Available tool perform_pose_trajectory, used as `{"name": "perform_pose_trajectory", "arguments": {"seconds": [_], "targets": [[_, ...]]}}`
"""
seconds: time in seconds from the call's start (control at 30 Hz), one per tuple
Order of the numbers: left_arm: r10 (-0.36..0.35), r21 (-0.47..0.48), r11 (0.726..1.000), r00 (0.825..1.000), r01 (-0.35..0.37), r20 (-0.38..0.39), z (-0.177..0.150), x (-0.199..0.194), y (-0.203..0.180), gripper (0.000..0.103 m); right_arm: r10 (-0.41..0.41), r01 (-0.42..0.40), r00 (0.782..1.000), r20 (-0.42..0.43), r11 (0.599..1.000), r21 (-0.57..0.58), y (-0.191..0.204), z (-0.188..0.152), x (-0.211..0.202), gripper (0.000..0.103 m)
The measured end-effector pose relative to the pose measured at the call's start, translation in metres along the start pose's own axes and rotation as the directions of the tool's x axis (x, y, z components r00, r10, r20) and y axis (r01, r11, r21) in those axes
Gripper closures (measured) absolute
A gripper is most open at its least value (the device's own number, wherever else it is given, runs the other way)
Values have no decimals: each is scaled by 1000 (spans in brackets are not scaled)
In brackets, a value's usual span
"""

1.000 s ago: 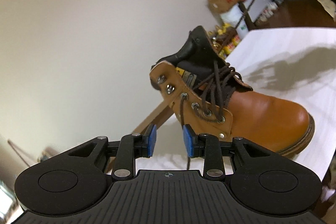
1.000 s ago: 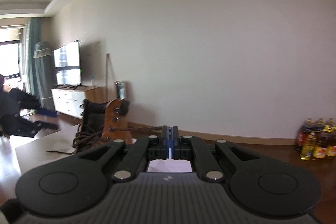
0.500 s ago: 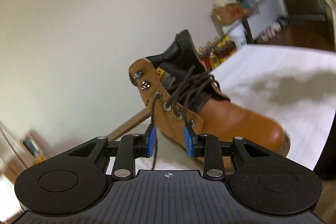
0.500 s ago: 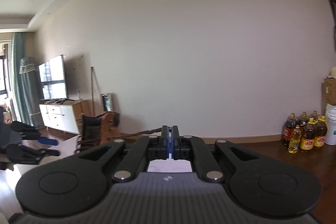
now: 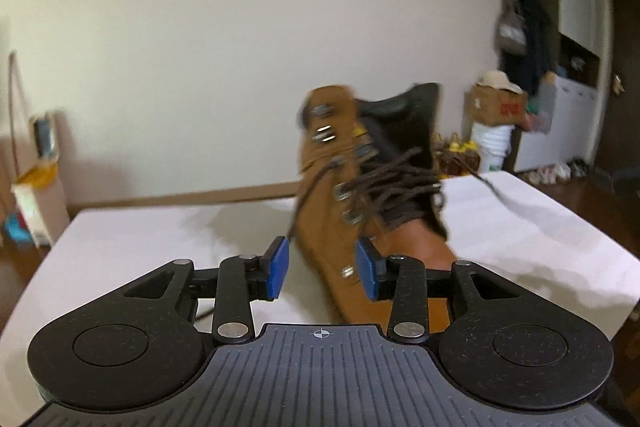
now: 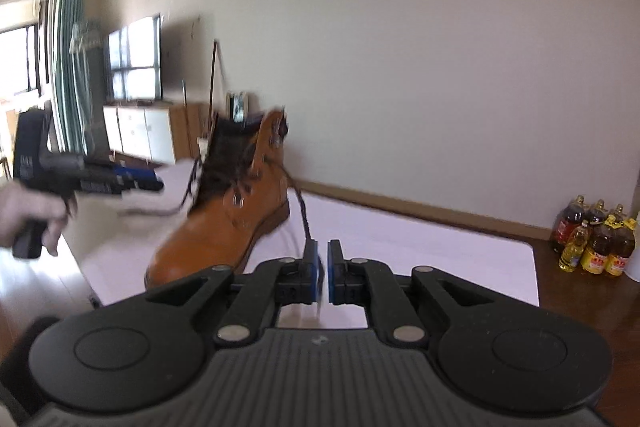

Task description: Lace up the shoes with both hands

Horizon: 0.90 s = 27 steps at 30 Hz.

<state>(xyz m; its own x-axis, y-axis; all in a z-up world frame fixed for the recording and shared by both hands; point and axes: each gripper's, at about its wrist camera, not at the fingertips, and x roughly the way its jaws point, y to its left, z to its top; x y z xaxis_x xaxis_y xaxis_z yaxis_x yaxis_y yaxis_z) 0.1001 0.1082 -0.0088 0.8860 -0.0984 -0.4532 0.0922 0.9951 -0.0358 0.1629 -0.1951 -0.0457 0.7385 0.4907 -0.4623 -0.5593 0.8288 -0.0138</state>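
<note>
The right claw (image 6: 323,269) shows a narrow gap between its blue pads; its jaws have just been opening. The dark lace end (image 6: 304,219) runs down from the boot to the tip of the left-hand pad and seems to touch it, but no pad presses on it, so I judge it released or slipping free. The left claw (image 5: 321,269) stands open too, its jaws having just widened, with nothing between the pads; the other lace end (image 5: 310,199) hangs from an eyelet just beyond its left-hand pad. In the right wrist view the left claw is a blurred dark shape held by a hand (image 6: 28,213) off the table's left edge.

The tan boot (image 5: 352,211) stands upright on the white table (image 5: 132,239), near the far edge and roughly midway along it, its toe pointing toward the near side.

As to progress: the lower eyelets carry crossed brown lacing (image 5: 396,183), bunched over the tongue. The 2 metal hooks (image 5: 324,125) near the collar look bare. Both lace ends trail loose, and no knot or bow shows. So I judge the threading mostly done, with the top hooks and the tying left. Blur hides the exact number of eyelets filled.
</note>
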Motion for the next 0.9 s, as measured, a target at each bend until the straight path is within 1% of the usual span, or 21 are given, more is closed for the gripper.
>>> {"name": "perform_pose_trajectory", "arguments": {"seconds": [0.1,0.17,0.2,0.3,0.4,0.43,0.5,0.57,0.67,0.77,0.8,0.87,0.9], "targets": [[45,-42,998,998,-46,-32,-10,-2,25,62,7,-8,1000,-14,1000,-14,6,-1,4,88],[80,-50,995,996,-82,-50,-16,-3,39,60,28,-28,1000,-15,999,-20,10,1,6,88],[85,-53,995,995,-88,-54,-18,-3,42,58,40,-40,999,-15,999,-26,14,3,7,88],[97,-63,993,993,-101,-61,-24,-2,51,58,70,-70,997,-16,997,-36,24,13,20,88],[97,-57,993,994,-100,-53,-27,0,50,58,83,-84,996,-18,996,-39,28,19,33,87],[100,-41,994,994,-102,-48,-28,1,48,57,84,-85,996,-24,996,-40,27,19,37,87],[114,-14,993,992,-115,-45,-30,2,45,52,88,-89,995,-43,995,-38,23,17,46,87],[117,-18,993,992,-118,-43,-32,2,47,51,96,-98,994,-54,994,-37,20,16,49,87],[128,-37,991,991,-130,-42,-34,0,54,45,119,-121,991,-58,992,-40,21,13,53,86],[157,-42,986,986,-160,-52,-38,-5,68,39,145,-148,988,-58,988,-51,27,12,54,82],[162,-43,985,985,-164,-53,-38,-6,70,36,157,-160,986,-56,985,-57,30,12,55,82],[183,-67,980,981,-187,-66,-41,-10,87,31,185,-188,981,-49,979,-76,39,15,57,82],[184,-71,979,981,-189,-69,-41,-11,89,31,197,-201,979,-48,976,-87,44,16,59,82]]}}
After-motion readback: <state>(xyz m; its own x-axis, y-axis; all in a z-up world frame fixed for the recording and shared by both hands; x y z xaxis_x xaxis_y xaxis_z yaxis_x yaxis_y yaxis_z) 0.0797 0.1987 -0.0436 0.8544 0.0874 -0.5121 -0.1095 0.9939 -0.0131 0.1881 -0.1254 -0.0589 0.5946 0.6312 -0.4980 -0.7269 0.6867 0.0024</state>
